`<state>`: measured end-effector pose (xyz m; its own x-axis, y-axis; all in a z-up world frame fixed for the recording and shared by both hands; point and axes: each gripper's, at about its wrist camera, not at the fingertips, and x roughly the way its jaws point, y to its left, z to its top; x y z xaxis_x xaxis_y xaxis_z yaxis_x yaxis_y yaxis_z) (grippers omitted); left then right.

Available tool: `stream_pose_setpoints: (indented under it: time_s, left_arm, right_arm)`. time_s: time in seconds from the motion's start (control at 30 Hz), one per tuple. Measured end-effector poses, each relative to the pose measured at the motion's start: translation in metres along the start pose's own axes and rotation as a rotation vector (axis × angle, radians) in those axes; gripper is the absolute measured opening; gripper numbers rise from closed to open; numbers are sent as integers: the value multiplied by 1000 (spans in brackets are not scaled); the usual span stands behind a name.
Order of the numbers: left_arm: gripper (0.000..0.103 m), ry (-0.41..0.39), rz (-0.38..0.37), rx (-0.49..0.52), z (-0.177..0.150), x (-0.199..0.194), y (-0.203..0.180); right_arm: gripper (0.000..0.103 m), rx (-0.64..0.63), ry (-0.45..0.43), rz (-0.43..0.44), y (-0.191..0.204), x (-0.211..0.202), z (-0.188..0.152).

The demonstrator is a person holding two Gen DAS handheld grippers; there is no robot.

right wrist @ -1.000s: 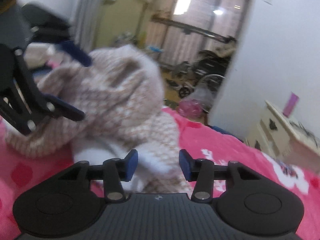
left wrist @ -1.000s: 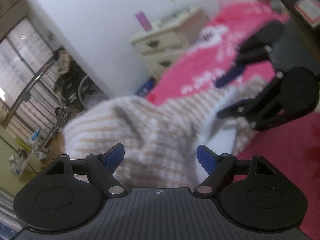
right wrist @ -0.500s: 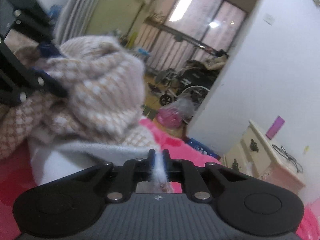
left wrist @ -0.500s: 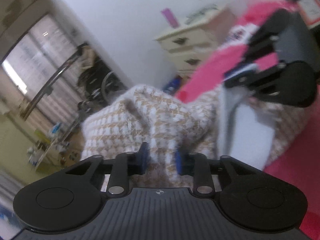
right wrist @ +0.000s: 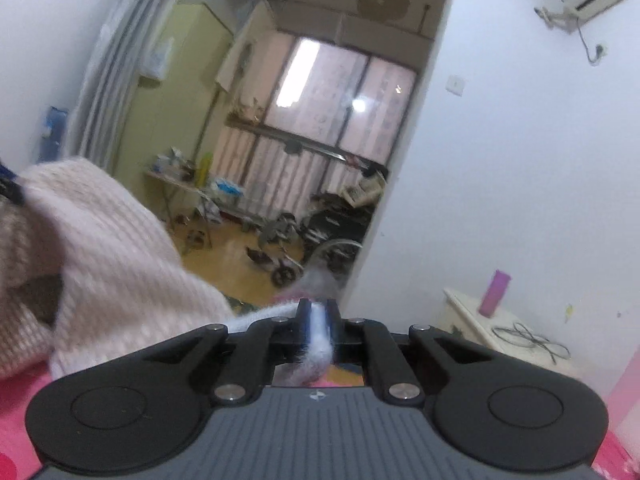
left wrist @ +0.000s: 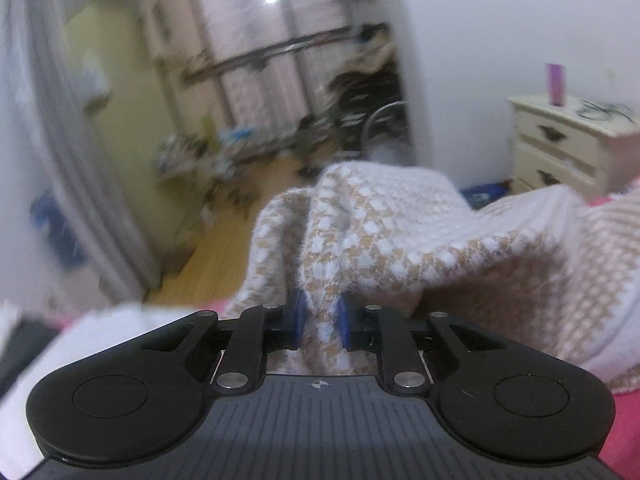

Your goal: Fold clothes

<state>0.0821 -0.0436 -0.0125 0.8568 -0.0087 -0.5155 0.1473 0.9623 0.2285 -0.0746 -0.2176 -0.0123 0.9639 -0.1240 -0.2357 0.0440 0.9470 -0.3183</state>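
Left gripper (left wrist: 320,320): jaws have just been closing and now stand clamped on a thick gathered fold of the knitted sweater (left wrist: 384,232), beige-and-white check. The blue pads (left wrist: 299,316) press the fabric from both sides. Grip appears deep and secure.

Right gripper (right wrist: 317,320): jaws together on a thin white fuzzy edge of the same sweater (right wrist: 92,248). Only a narrow strip of fabric sits between them. This grip is judged the weaker of the two.

Position of garment: raised between the two grippers and sagging in the span, above the pink bedspread (right wrist: 16,392). In the left wrist view the cloth runs off to the right; in the right wrist view its bulk lies to the left. Much of it remains bunched, and no clear outline of sleeves or hem can be made out.

Step in hand, as judged: lifting the sweater and spreading it before the first fold.

Recommendations:
- Draw the grippers apart evenly until the upper edge runs straight, without strain on the thin right-hand hold.
- Keep both at one height so that the cloth hangs square.
- Lower onto the bedspread flat, far edge down first.
- Keep clear of the cream nightstand (left wrist: 568,148).

Risk: the fuzzy edge may slip from the right jaws if pulled sharply.
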Motion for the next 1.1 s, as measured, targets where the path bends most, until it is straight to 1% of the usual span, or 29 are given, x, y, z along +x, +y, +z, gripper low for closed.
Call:
stream_pose_setpoints:
  time_s: [0.1,0.17,0.2,0.23,0.3,0.33,0.37,0.4,0.43,0.5,0.6,0.63,0.67,0.73,0.77,0.83,0.87,0.97,1.0,1.1]
  left_arm:
    - [20,47,1,-37,-13,3,11]
    - [22,67,-5,-43,-21,3,16]
    - [22,72,1,-39,-23,2,19]
    - [22,78,6,-36,-25,0,22]
    - [22,89,2,-39,-29,-1,26]
    - [22,91,0,-47,-28,-2,32]
    - [22,88,-5,-52,-28,-4,35]
    - [23,76,-12,-54,-26,-10,37]
    - [24,49,-12,-48,-26,-19,37]
    - [31,-6,-14,-36,-26,-37,39]
    - [37,-95,-20,-14,-24,-62,38]
    - [38,-119,-34,-2,-21,-69,34]
    - [39,-141,-50,9,-18,-75,31]
    - [39,-154,-108,35,-11,-81,19]
    - [39,-158,-135,49,-10,-82,11]
    - [39,-158,-182,76,-9,-80,-7]
    - [39,-154,-208,91,-9,-78,-16]
    - [40,-137,-269,130,-16,-74,-36]
    - [40,-131,-285,139,-19,-74,-41]
    - [40,-92,-332,126,-29,-70,-48]
  right_arm:
    - [7,33,107,-3,-7,15,-21]
    - [7,63,207,17,-11,32,-38]
    - [8,79,242,28,-14,39,-44]
    - [8,97,275,51,-15,43,-49]
    - [12,149,296,124,-18,45,-56]
    - [15,184,292,172,-21,44,-57]
    - [28,209,285,210,-23,43,-59]
    - [41,201,272,215,-22,39,-60]
    - [43,175,257,210,-18,33,-60]
    - [43,106,210,214,-9,17,-57]
    - [44,-5,133,251,7,-11,-49]
    - [47,-54,118,277,17,-18,-48]
    - [54,-105,104,301,28,-24,-47]
    - [55,-244,85,327,54,-24,-52]
    - [55,-324,81,321,66,-21,-55]
    - [55,-472,79,296,90,-10,-64]
    - [57,-536,82,274,100,-3,-71]
    - [57,-692,138,229,114,15,-91]
    - [57,-729,146,222,117,16,-96]
    - [58,-761,144,215,118,14,-105]
